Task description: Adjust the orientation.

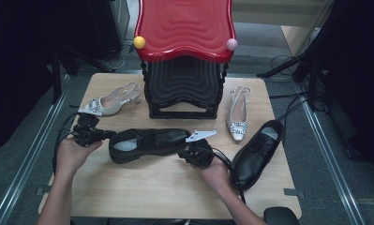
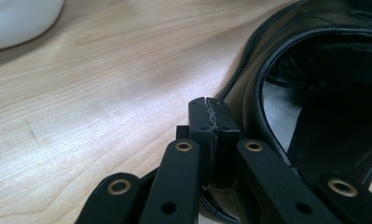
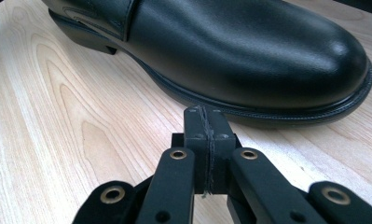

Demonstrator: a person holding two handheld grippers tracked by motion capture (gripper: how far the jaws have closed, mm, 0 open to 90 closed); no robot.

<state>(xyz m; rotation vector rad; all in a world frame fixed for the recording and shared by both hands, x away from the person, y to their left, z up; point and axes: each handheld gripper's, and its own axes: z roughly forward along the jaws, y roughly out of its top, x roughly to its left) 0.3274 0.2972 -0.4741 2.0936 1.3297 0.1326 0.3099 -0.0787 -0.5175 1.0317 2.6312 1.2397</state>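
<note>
The left tool (image 2: 210, 109) is seen with its jaws pressed together and nothing between them; in the left gripper view the closed tips lie against the outer heel edge of the black shoe (image 2: 314, 93), at the rim of its opening. In the high view the same left tool (image 1: 110, 134) is held in the left hand (image 1: 72, 153) at the heel end of that shoe (image 1: 149, 143).

The right tool (image 3: 207, 116) is likewise pressed shut and empty. In the right gripper view its tips are placed just short of the sole edge at the rounded toe of the black shoe (image 3: 249, 51); whether contact is made cannot be told. In the high view the right tool (image 1: 187, 151) is held in the right hand (image 1: 217, 174) at the toe end.

The black shoe is laid on its sole across the middle of the tabletop (image 1: 142, 187), toe towards the right, between the two tools.

The grey insole inside the heel is given by the left gripper view, together with a white edge at its top left corner. The glossy toe cap and the stitched welt are given by the right gripper view. The wider surroundings are supplied by the high view: a second black shoe (image 1: 257, 152) near the right edge, two pale slingback heels (image 1: 110, 99) (image 1: 238, 112) with jewelled toes, and a red and black stool (image 1: 184, 51) standing between them at the back.
</note>
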